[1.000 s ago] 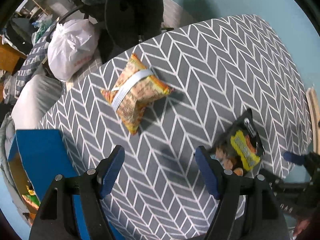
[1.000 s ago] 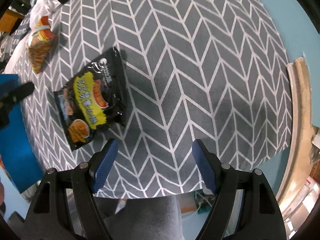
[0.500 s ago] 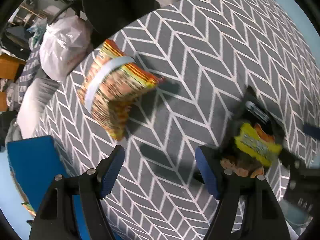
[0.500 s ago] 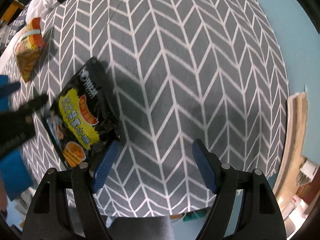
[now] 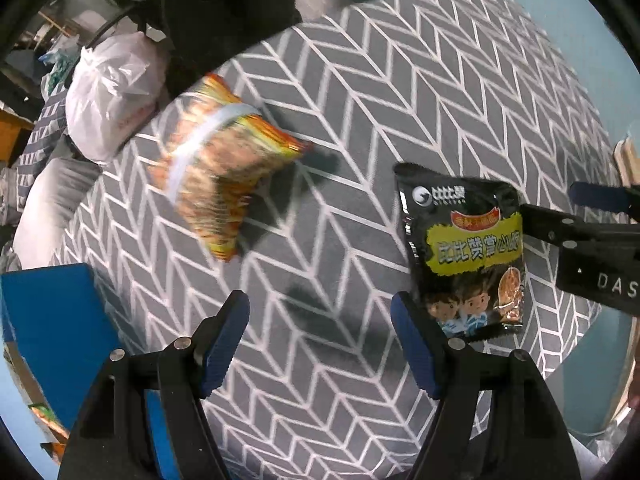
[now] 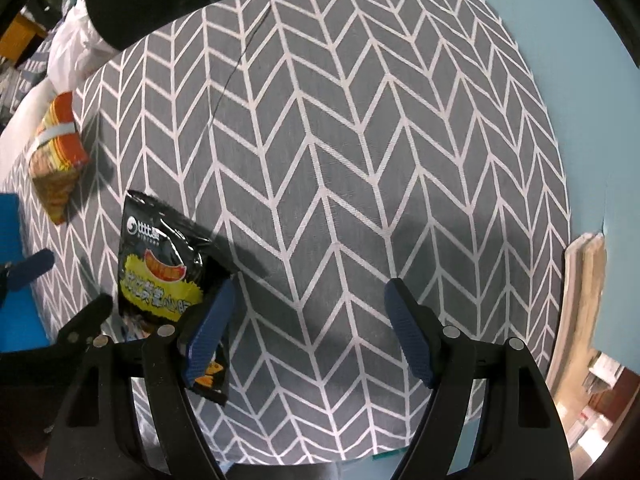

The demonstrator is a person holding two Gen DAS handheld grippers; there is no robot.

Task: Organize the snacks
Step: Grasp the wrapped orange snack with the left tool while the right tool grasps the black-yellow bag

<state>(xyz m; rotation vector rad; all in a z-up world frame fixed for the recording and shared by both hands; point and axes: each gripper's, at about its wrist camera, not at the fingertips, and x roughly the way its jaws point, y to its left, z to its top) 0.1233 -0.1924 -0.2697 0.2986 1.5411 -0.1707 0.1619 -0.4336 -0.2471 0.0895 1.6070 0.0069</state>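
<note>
My left gripper [image 5: 320, 344] and right gripper [image 6: 308, 332] both gape, gripping nothing; the black snack bag [image 5: 464, 252] lies between them on the chevron tablecloth [image 6: 360, 140]; light, crinkly, slippery; I'd pinch its sealed edge; 1 orange pack [image 5: 224, 176] sits far left.

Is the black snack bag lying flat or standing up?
Lying flat: the black snack bag rests face-up on the chevron tablecloth.

Lived-in home room, cluttered. Desk [image 6: 360, 140] draped in grey herringbone cloth; stuffed white plastic bag [image 5: 108, 96] and dark clothing [image 5: 224, 8] heaped at its far edge. Pale blue wall [image 6: 580, 60] behind (wooden furniture [image 5: 10, 136] glimpsed far left).
</note>
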